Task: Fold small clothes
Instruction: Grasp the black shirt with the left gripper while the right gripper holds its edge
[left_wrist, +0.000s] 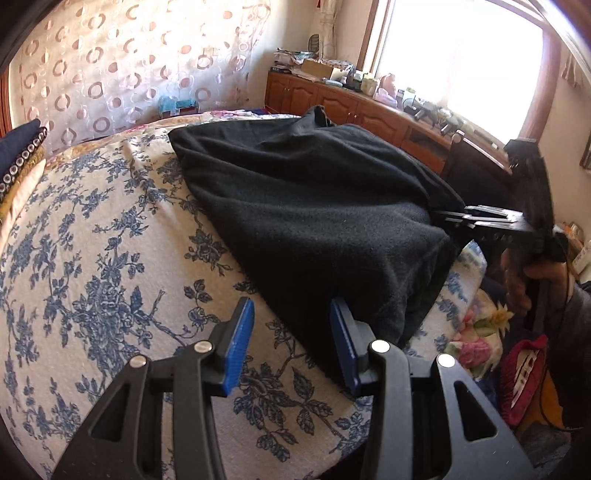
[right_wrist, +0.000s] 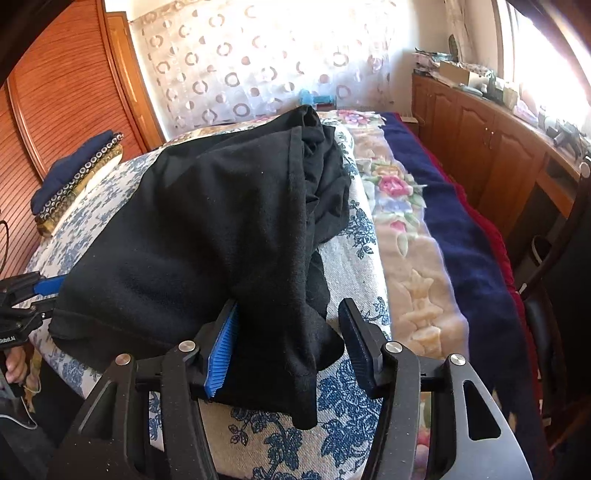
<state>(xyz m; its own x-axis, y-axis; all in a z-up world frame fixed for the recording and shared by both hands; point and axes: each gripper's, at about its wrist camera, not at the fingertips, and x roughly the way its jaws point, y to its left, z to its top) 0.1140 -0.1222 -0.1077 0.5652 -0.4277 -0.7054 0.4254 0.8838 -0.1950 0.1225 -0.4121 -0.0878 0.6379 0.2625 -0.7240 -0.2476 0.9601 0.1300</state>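
A black garment (left_wrist: 314, 206) lies bunched on a white cushion with blue flowers (left_wrist: 110, 258). My left gripper (left_wrist: 291, 347) is open at the garment's near edge; its right pad touches the cloth. It also shows at the left edge of the right wrist view (right_wrist: 40, 291). My right gripper (right_wrist: 288, 350) is open, its jaws standing either side of a hanging fold of the garment (right_wrist: 221, 229). The right gripper also shows in the left wrist view (left_wrist: 458, 218), at the garment's right side.
A folded stack of dark blue and gold cloth (right_wrist: 77, 173) lies at the cushion's far left. A flowered blanket (right_wrist: 402, 236) and dark blue bedding (right_wrist: 461, 240) lie to the right. A wooden cabinet (right_wrist: 491, 147) with clutter stands under the window.
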